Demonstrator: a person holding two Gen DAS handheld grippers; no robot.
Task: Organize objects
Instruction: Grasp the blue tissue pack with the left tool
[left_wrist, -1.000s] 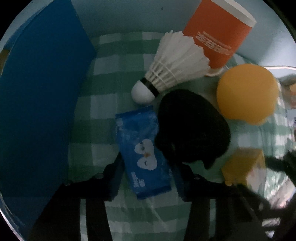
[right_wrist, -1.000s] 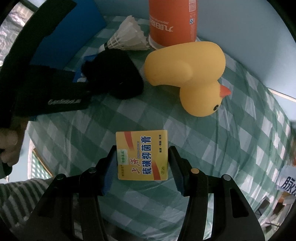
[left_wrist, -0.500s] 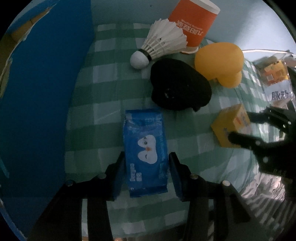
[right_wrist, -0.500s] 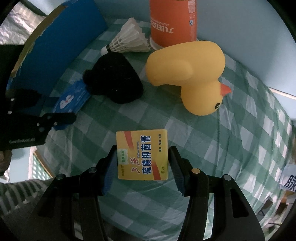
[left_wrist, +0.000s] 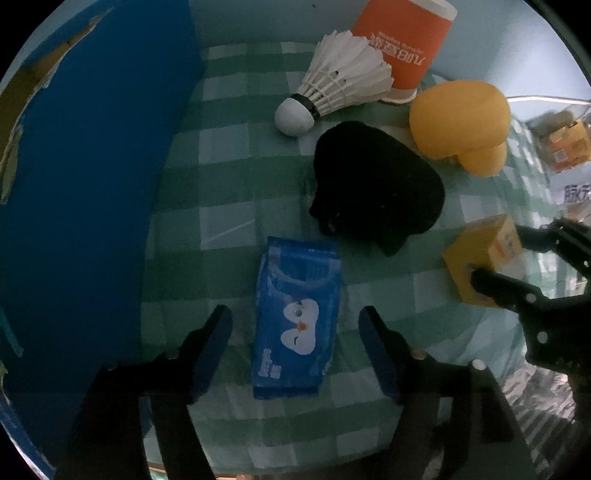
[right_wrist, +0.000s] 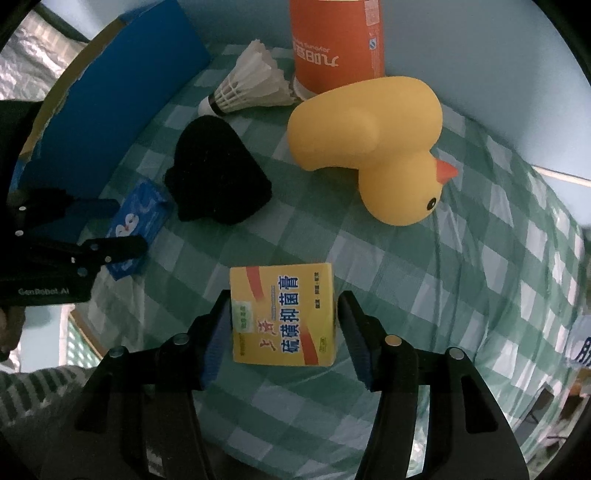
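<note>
Right hand-held gripper (right_wrist: 282, 330) clamped on yellow box (right_wrist: 282, 314); left hand-held gripper (left_wrist: 295, 332) spread wide around blue packet (left_wrist: 295, 321); black cloth (left_wrist: 376, 184) just beyond.

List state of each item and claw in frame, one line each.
left claw: open, straddling the pack, not touching.
blue tissue pack: flat on the cloth, sealed.
right claw: shut on the box.
yellow box: closed, gripped by its sides.
rubber duck: tipped onto its side.
shuttlecock: lying on its side.
orange cup: upside down.
black cloth: crumpled heap.
</note>
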